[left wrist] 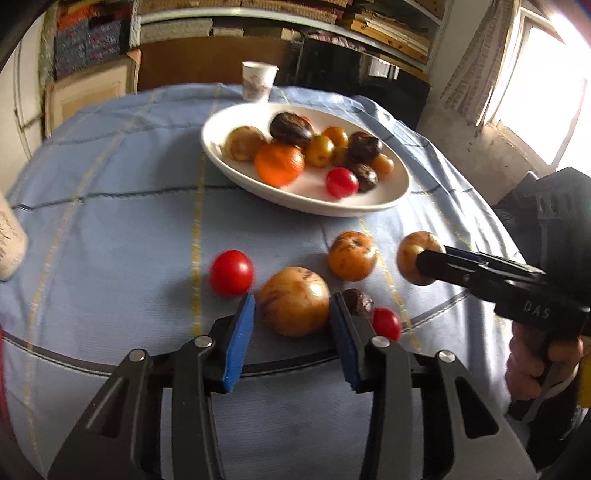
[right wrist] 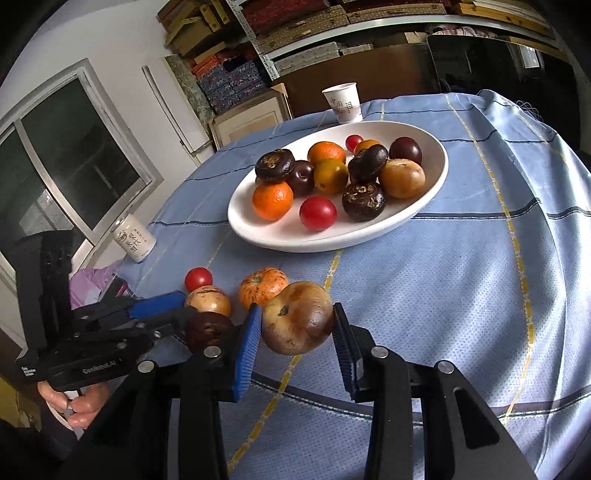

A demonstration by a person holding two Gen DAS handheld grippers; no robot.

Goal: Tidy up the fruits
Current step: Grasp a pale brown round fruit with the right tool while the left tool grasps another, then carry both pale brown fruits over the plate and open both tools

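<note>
Fruits sit in two groups on a round table under a blue checked tablecloth (left wrist: pixel 110 184) with yellow and dark stripes. One group is heaped in a white oval dish (right wrist: pixel 258 236) near the middle; the other lies loose on the cloth at the near edge. The dish holds oranges, dark brown wrinkled fruits, yellow-green ones and red cherry tomatoes. The right gripper (right wrist: pixel 297 310) is clamped on a tan fruit (right wrist: pixel 297 317), both blue pads touching its sides; whether the fruit is lifted off the cloth cannot be told. The left gripper (left wrist: pixel 291 299) has its jaws apart, a yellow fruit (left wrist: pixel 293 301) on the cloth between its pad tips; this view is blurred, so contact is unclear. Around that fruit lie a red tomato (left wrist: pixel 232 273) to its left, an orange speckled fruit (left wrist: pixel 351 254) beyond it, and a dark brown fruit (left wrist: pixel 357 301) with a smaller red tomato (left wrist: pixel 386 323) just beside the right pad. A paper cup (right wrist: pixel 343 101) stands at the far edge behind the dish, and a white printed can (right wrist: pixel 135 238) stands near the left edge. Beyond the table, metal shelves (right wrist: pixel 295 22) hold stacked flat boxes, with framed panels leaning below. A dark sliding window (right wrist: pixel 74 155) is on the left wall and a bright window (left wrist: pixel 546 92) on the right.
</note>
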